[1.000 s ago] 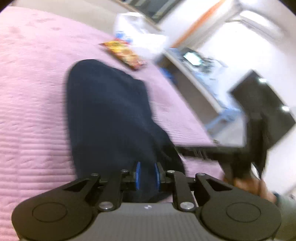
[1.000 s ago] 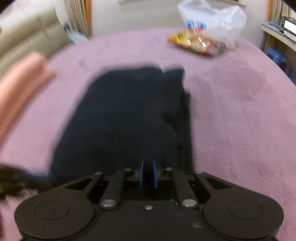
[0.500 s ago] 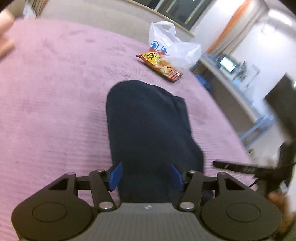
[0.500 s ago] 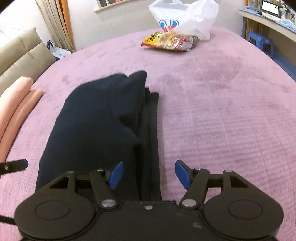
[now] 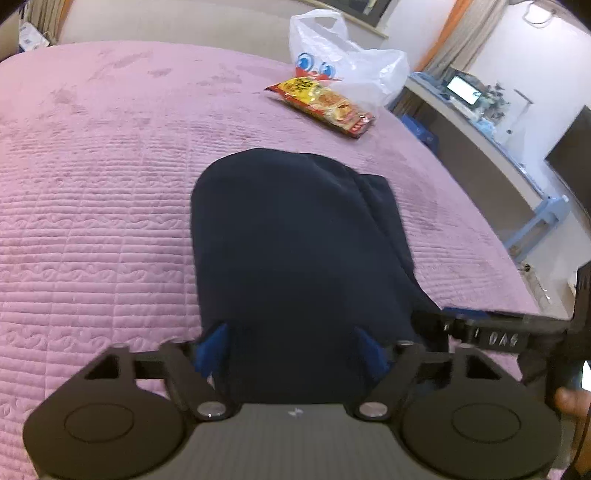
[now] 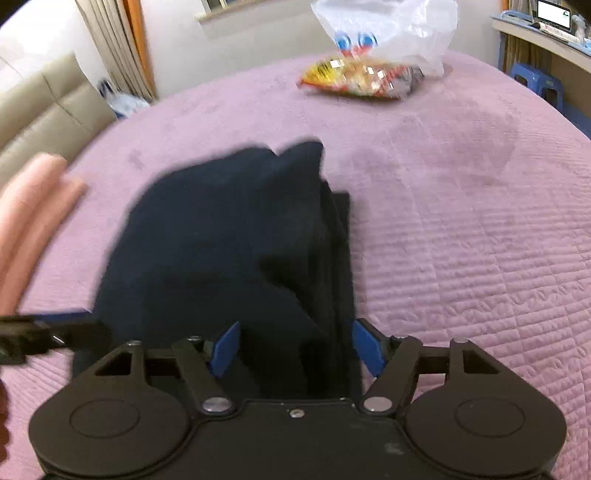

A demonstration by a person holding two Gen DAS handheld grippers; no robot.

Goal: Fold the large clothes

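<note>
Left wrist view: the left gripper hangs over the near end of a dark navy garment that lies folded on a bed with a pink quilted bedspread. Its jaws are opening, and the blue pads stand wide on both sides of the cloth without pressing it, so nothing is held. On the right edge the right gripper reaches in near the corner of the garment, with part of a hand behind it. Farther on the bed lie a yellow-red snack packet and a white plastic bag. A desk stands along the wall on the right.

Right wrist view: the right gripper is also opening, its blue pads wide apart with the layered right edge of the garment lying between them, not gripped. The left gripper shows at the left edge beside the garment. Pink pillows lie on the left, a beige headboard behind them. The snack packet and the bag are at the far side of the bedspread.
</note>
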